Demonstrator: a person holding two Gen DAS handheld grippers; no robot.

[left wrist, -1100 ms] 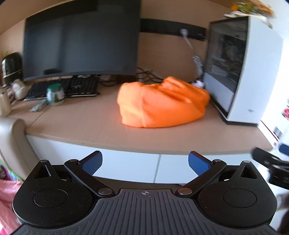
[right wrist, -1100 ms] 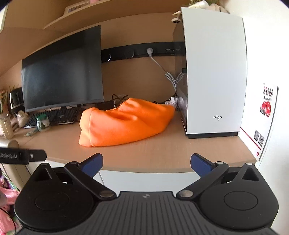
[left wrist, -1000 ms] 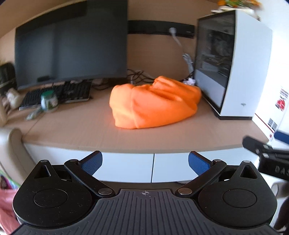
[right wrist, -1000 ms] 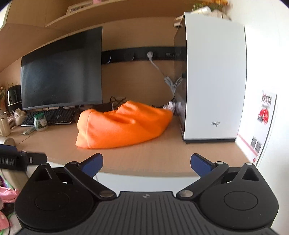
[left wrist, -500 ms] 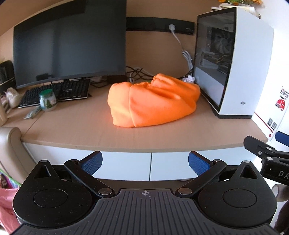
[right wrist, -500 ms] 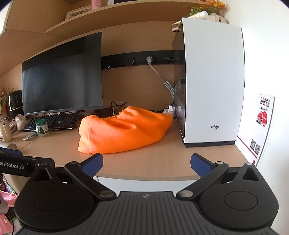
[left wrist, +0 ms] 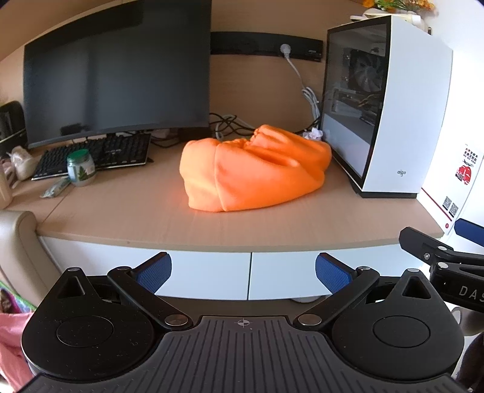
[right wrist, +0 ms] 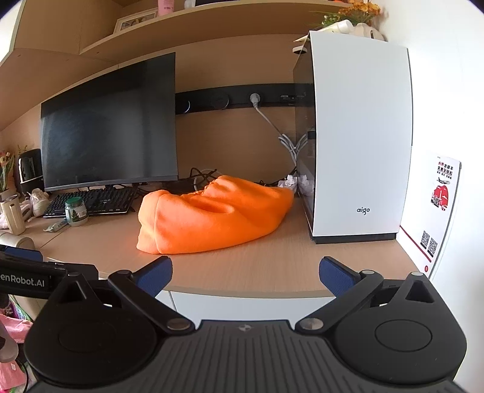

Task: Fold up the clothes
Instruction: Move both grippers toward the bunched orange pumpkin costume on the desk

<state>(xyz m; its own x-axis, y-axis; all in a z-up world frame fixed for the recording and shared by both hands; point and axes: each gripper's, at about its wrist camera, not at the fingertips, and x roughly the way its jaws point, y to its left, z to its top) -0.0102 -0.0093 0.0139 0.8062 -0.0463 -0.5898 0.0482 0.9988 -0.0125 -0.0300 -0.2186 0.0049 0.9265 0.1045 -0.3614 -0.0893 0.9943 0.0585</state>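
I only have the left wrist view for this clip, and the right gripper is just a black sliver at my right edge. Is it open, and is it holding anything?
Observer: In its own camera the right gripper is open. Its blue pads are wide apart with nothing between them, and it sits over the front edge of the desk, short of the orange garment.
Reviewer: My frame cuts off at the top of the monitor. Is there anything above it?
Observer: Yes, a wooden shelf runs above the monitor, with a framed picture standing on it.
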